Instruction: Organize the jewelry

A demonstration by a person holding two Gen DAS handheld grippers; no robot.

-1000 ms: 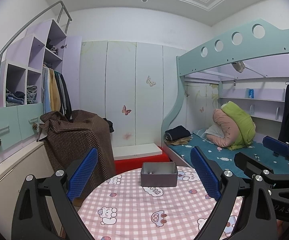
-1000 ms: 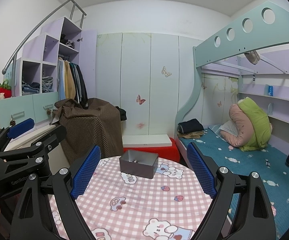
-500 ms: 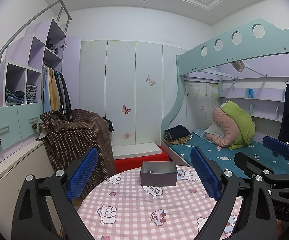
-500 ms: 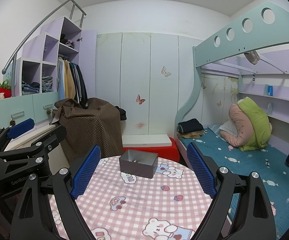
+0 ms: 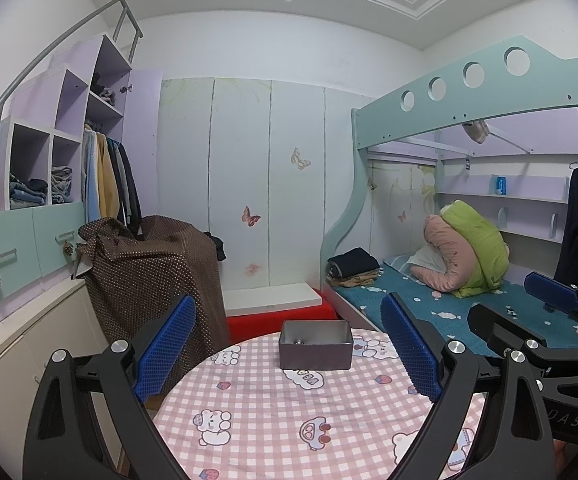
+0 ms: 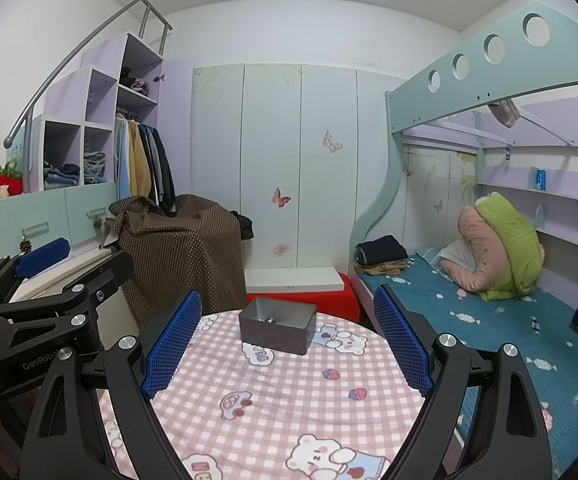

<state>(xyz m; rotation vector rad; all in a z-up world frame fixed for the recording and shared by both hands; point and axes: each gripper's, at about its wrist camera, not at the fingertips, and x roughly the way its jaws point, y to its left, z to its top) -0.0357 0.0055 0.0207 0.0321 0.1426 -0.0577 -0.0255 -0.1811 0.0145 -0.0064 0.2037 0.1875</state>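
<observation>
Left tongs (image 5: pixel 289 350) and right tongs (image 6: pixel 285 340), both spread wide and holding nothing, hover over the near part of a round bench (image 5: pixel 273 420) with pink checked cloth. A grey open-topped box (image 5: pixel 315 344) sits at the far edge; small metallic jewelry (image 6: pixel 269 320) lies inside.

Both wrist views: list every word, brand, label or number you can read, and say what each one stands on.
"GenRobo", cut off by the right gripper's arm: on the black body of the left gripper, right wrist view.
"DAS", start hidden: on the black body of the right gripper, left wrist view.
"VEA" or similar, unclear: on a cloud print of the checked tablecloth.
Blue can on the bed shelf: label too small to read.
Gray box: no text.
</observation>
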